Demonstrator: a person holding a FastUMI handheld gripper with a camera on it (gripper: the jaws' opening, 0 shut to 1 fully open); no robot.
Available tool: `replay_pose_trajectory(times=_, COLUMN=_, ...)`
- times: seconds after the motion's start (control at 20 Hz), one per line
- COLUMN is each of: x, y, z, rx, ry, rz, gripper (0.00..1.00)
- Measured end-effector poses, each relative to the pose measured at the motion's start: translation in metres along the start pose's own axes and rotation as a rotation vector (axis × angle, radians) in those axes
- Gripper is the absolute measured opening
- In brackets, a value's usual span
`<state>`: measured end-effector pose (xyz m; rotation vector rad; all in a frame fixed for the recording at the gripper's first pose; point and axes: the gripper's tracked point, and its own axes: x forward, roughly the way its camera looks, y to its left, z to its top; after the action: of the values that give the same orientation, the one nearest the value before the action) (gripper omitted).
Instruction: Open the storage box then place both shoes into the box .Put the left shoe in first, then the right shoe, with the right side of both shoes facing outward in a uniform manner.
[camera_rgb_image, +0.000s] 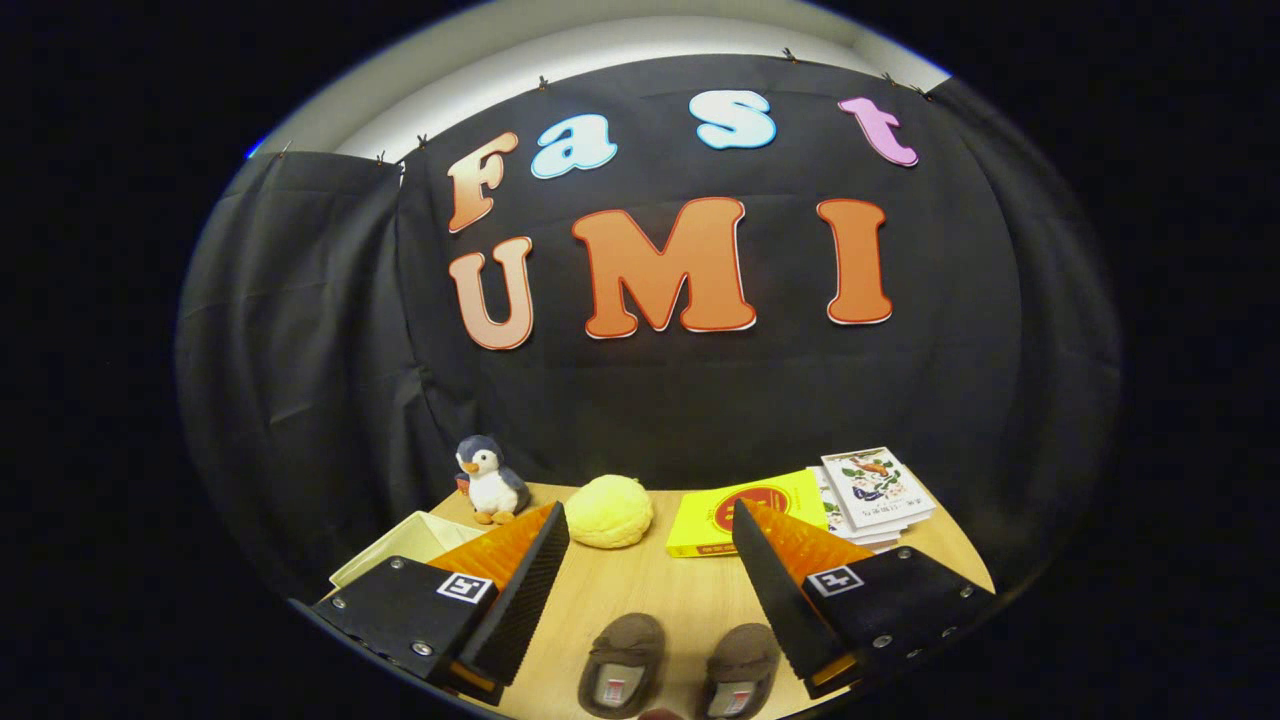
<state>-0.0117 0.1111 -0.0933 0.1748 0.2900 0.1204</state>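
Gripper held above a wooden table, fingers spread wide apart and holding nothing.

Two brown shoes lie side by side on the table between the fingers, close to the camera. A pale storage box sits behind the left finger. Beyond the fingers are a toy penguin, a yellow plush ball, a yellow book and stacked booklets.

The gripper, fingers spread wide, has bare wooden table between them; two brown slippers lie below, a yellow plush bun and yellow book beyond.
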Motion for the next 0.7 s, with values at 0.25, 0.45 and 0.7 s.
replay_pose_trajectory(times=0.25, x=-0.006, y=-0.043, z=0.004, rx=-0.109, ry=-0.054, rz=-0.027, gripper=0.98)
replay_pose_trajectory(times=0.45, x=-0.003, y=-0.044, z=-0.021, rx=-0.149, ry=-0.004, rz=-0.013, gripper=0.98)
replay_pose_trajectory(times=0.7, x=0.001, y=-0.04, z=-0.105, rx=-0.126, ry=0.263, rz=-0.022, gripper=0.99)
